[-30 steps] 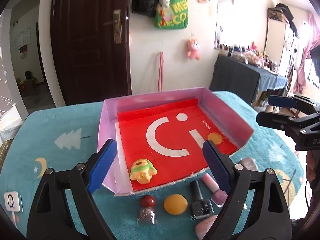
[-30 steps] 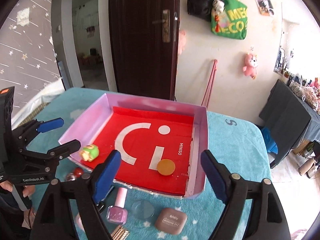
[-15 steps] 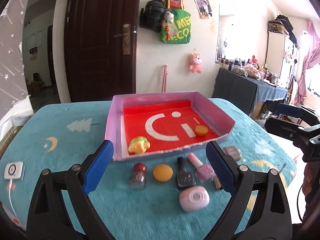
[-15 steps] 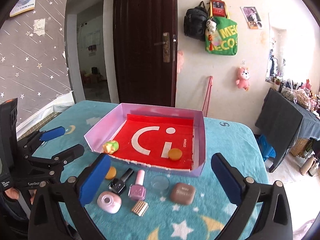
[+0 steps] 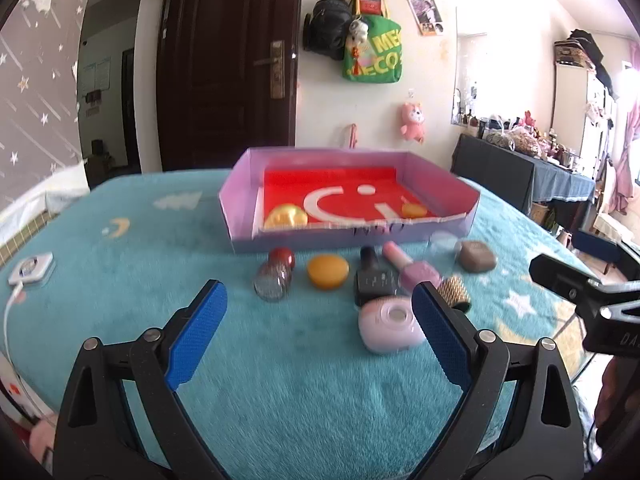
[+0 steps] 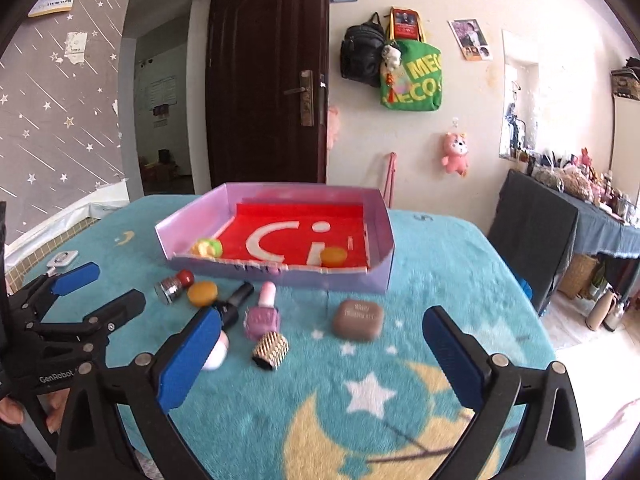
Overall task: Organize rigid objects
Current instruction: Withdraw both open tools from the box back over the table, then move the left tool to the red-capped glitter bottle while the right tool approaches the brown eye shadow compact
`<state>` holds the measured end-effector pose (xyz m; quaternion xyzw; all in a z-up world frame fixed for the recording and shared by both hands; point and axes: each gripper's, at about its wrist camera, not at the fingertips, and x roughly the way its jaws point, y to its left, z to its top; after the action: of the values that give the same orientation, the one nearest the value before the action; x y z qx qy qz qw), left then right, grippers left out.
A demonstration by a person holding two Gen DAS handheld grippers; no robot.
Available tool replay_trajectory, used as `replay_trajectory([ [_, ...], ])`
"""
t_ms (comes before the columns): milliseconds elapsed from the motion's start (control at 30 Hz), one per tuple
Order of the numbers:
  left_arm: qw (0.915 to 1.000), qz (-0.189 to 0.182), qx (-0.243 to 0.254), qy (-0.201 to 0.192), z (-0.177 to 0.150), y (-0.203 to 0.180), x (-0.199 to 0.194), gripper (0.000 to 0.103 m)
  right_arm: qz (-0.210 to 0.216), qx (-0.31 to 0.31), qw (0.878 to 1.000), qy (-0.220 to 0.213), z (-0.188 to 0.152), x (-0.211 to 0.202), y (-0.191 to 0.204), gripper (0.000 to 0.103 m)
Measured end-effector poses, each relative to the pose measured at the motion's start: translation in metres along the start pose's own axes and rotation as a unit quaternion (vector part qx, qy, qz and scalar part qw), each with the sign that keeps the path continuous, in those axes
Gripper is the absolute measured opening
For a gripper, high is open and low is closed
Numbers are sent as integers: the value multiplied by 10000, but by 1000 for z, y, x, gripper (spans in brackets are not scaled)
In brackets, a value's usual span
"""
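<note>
Two tools spread empty, left tool (image 5: 316, 332), right tool (image 6: 320, 356), pink tray (image 6: 380, 276) beyond

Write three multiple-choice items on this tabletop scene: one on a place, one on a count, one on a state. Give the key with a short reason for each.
1. Where is the brown compact?
A. Inside the tray
B. On the teal cloth, in front of the tray
C. Between the right gripper's jaws

2. How many items lie inside the pink tray?
A. Two
B. Four
C. None

3. How does the pink nail polish bottle rest?
A. Upright
B. On its side
C. Held in a gripper

Key:
1 B: it sits on the teal cloth, outside the tray's front wall.
2 A: only the yellow-green toy and an orange disc show there.
3 B: its cap points toward the tray, body flat on the cloth.
</note>
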<state>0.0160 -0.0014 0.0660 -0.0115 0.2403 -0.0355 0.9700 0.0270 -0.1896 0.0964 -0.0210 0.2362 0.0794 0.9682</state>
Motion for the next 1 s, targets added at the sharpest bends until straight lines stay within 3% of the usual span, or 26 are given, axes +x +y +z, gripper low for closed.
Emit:
replay_trajectory([
  [433, 9996, 163, 60, 211, -37, -6, 16, 95, -182, 215, 9995, 120, -57, 22, 2, 103],
  [1000, 9994, 172, 33, 302, -42, -7, 23, 95, -116, 444, 9984, 325, -72, 39, -1, 103],
])
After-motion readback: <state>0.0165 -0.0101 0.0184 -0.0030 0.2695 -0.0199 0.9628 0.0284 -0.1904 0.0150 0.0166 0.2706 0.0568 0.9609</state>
